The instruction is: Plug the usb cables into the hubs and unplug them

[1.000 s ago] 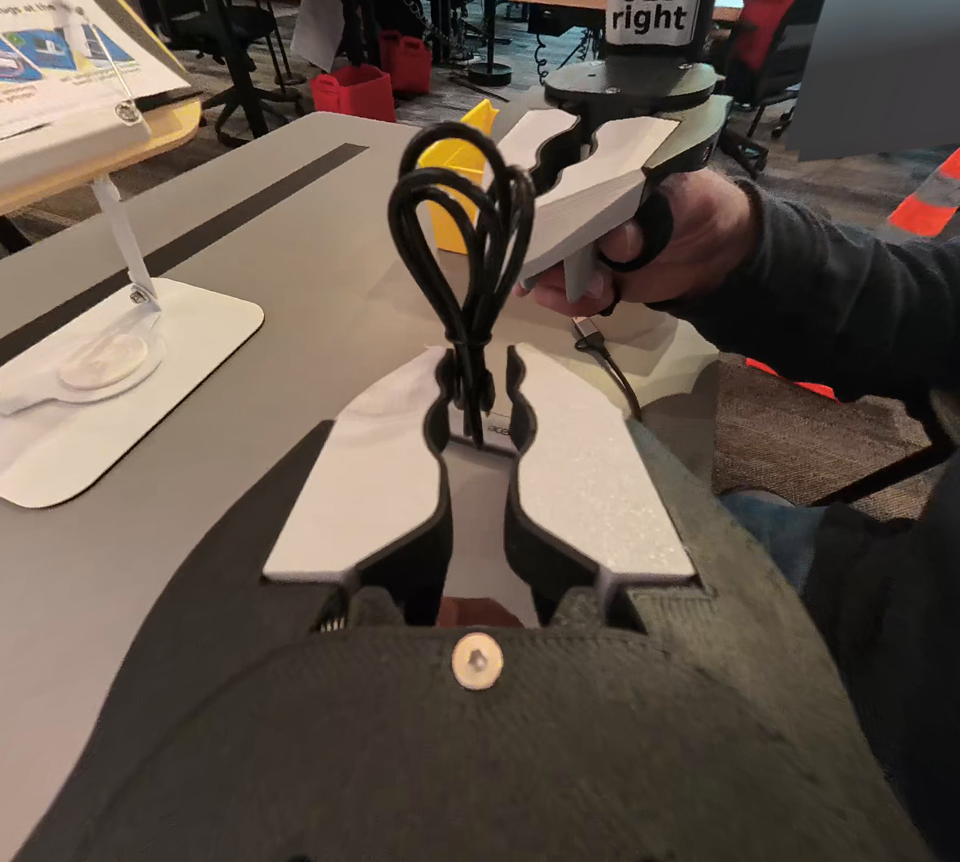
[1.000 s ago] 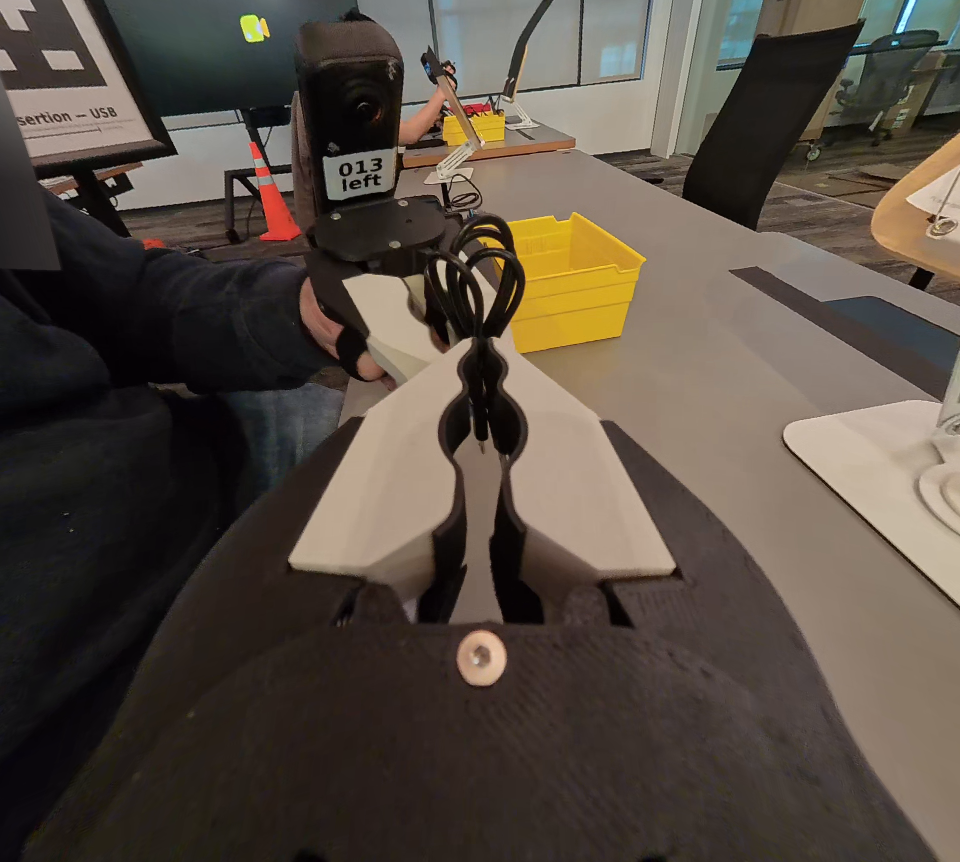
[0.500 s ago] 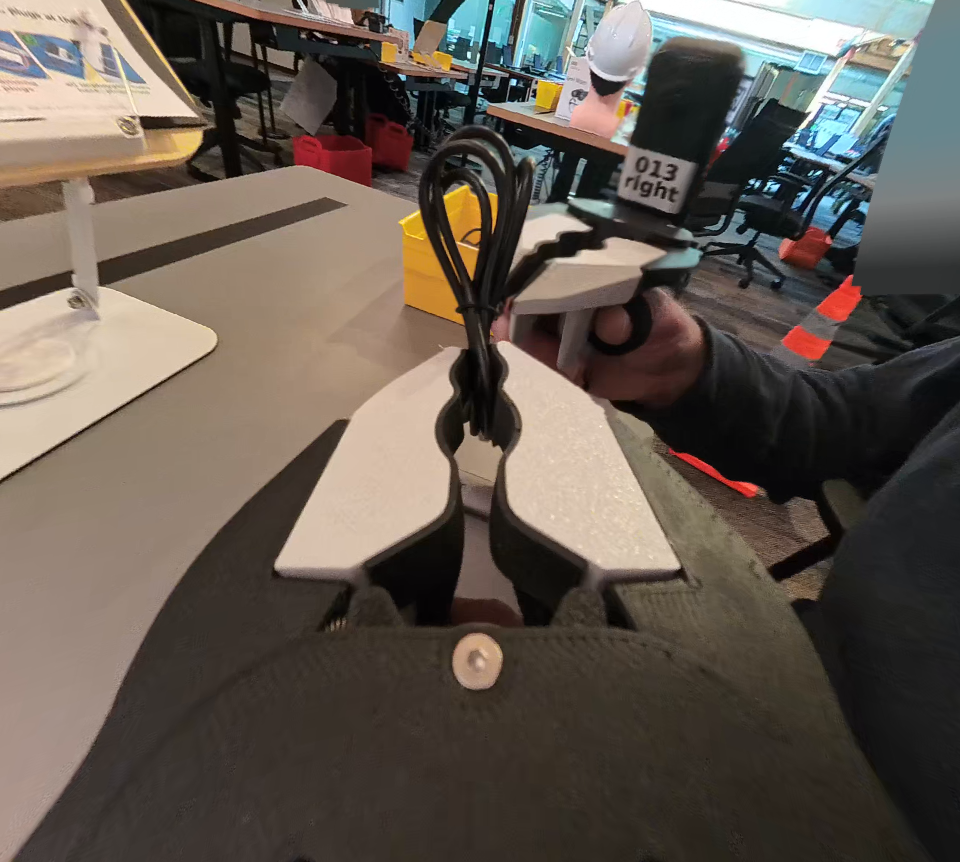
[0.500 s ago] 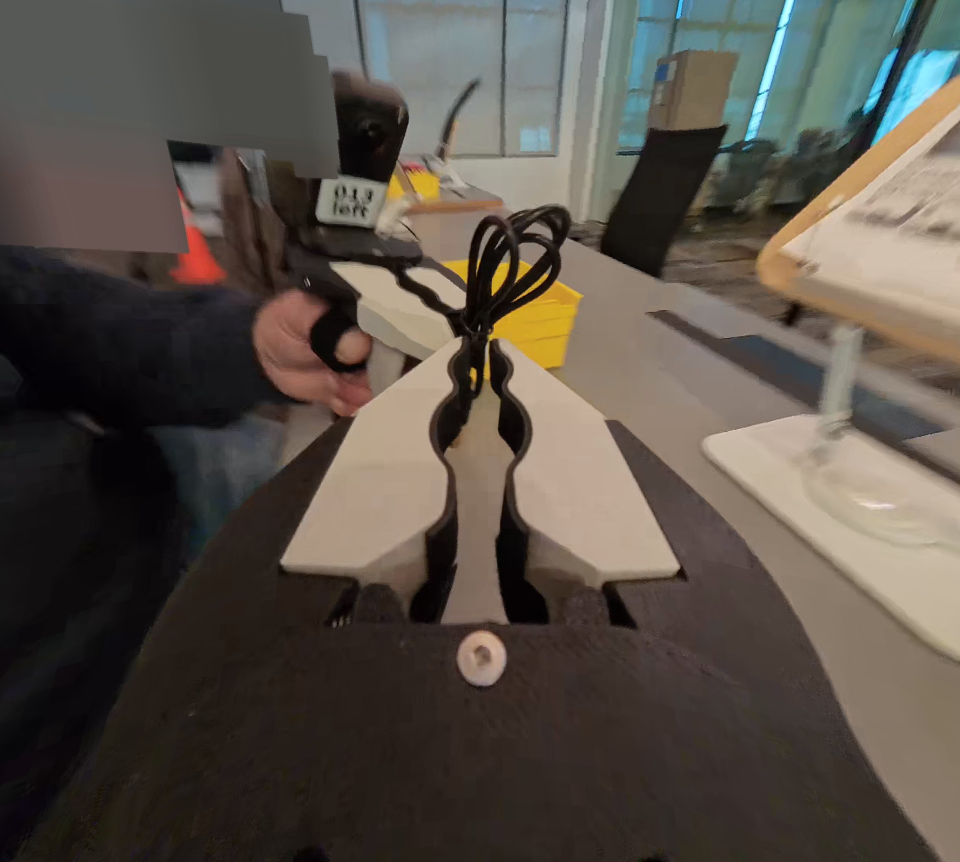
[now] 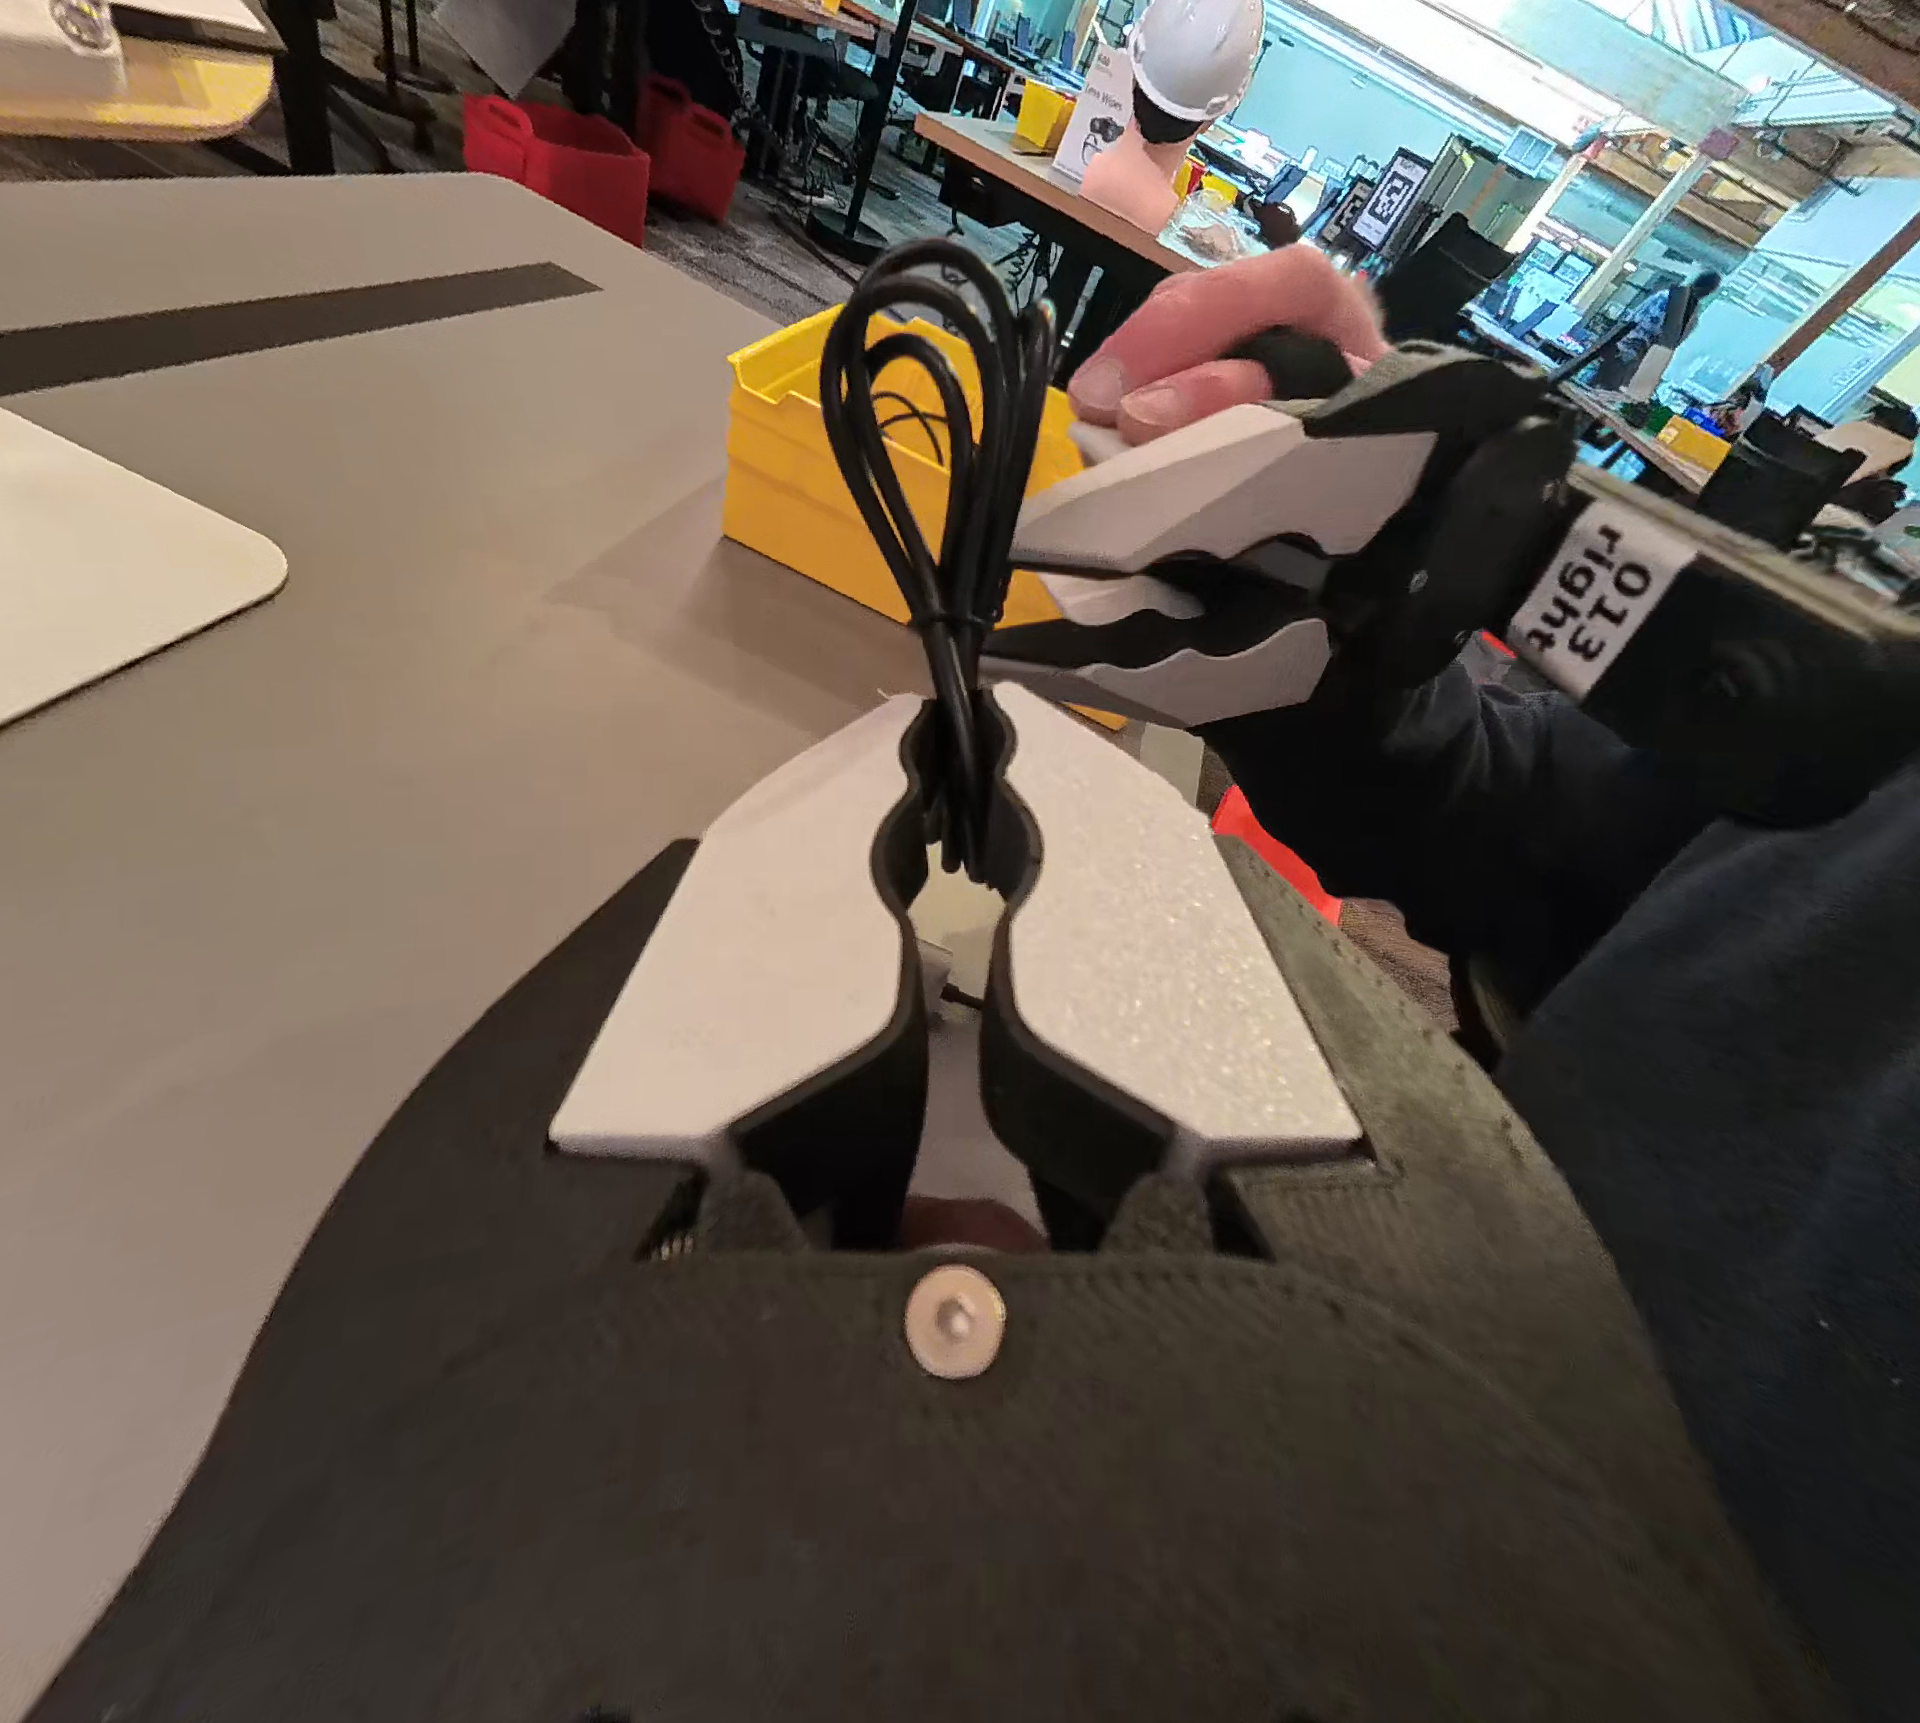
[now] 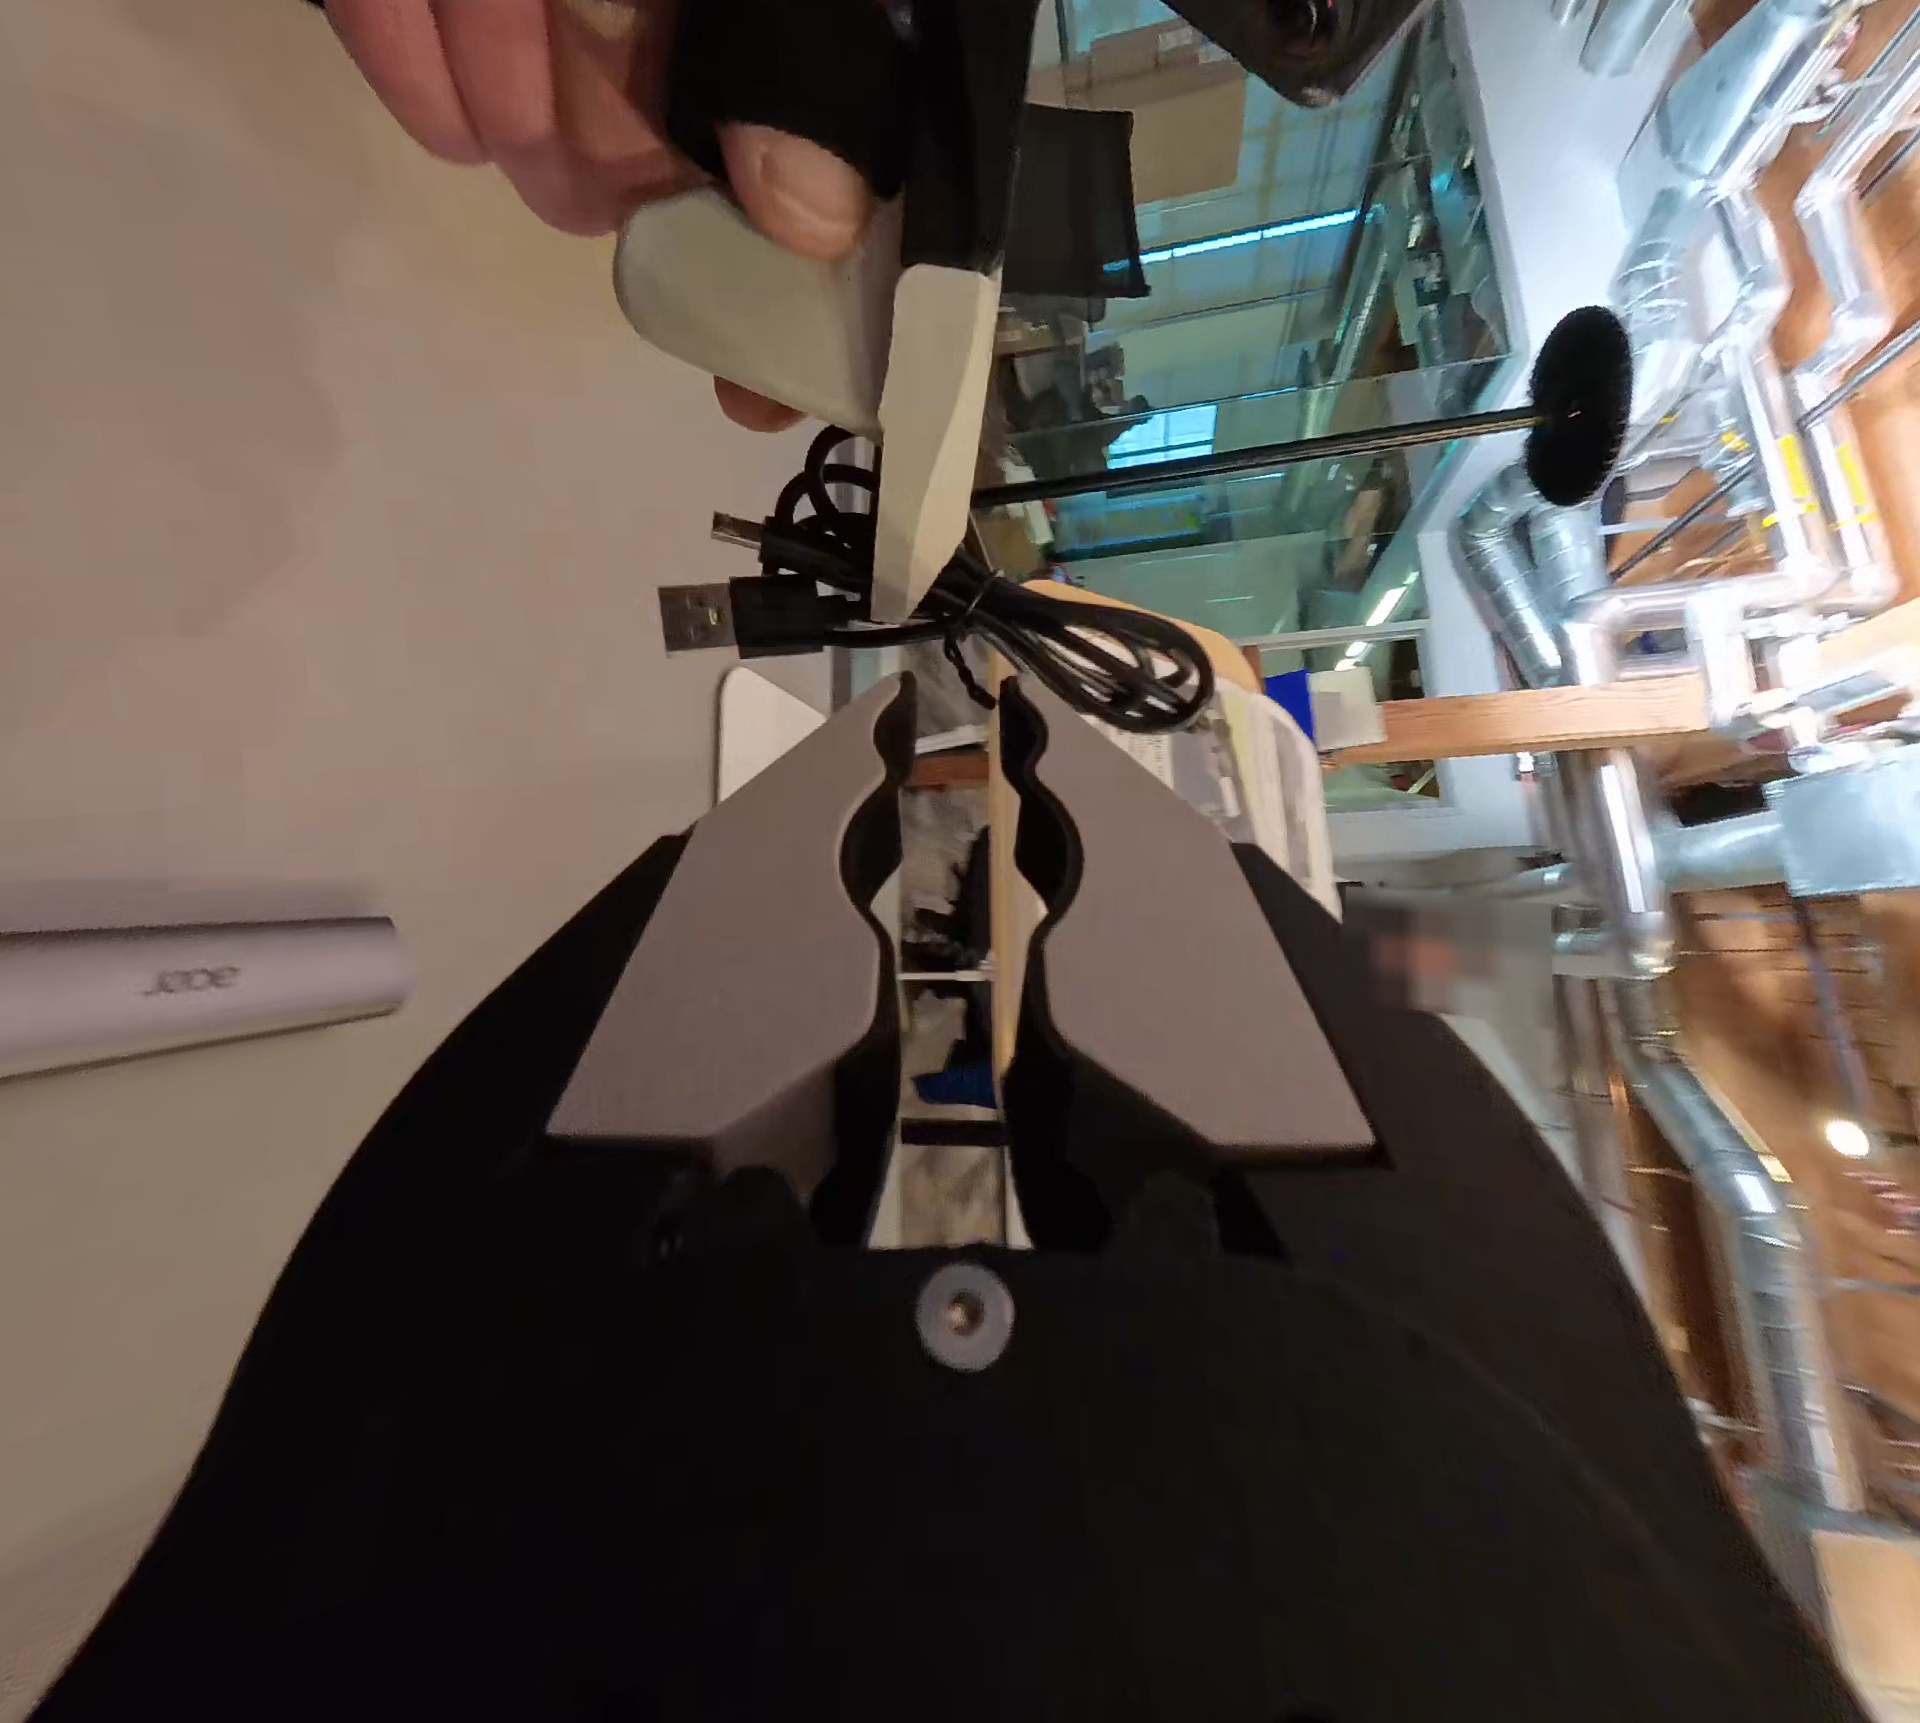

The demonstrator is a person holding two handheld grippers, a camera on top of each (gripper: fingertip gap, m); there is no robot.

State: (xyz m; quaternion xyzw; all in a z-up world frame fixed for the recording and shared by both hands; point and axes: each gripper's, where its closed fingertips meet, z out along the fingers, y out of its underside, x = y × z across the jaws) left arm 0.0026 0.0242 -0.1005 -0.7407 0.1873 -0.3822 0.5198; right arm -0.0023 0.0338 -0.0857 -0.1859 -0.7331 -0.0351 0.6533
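**Coiled USB cable, held at frame centre**

- Grey table [image 5: 364, 655], left half of the left wrist view.
- Yellow bin [image 5: 800, 478], upper centre.
- Left gripper [image 5: 961, 717], clamped on the USB cable [image 5: 935, 447], loops upright.
- Right gripper [image 6: 951, 697], narrowly parted, empty; cable's plugs just beyond.
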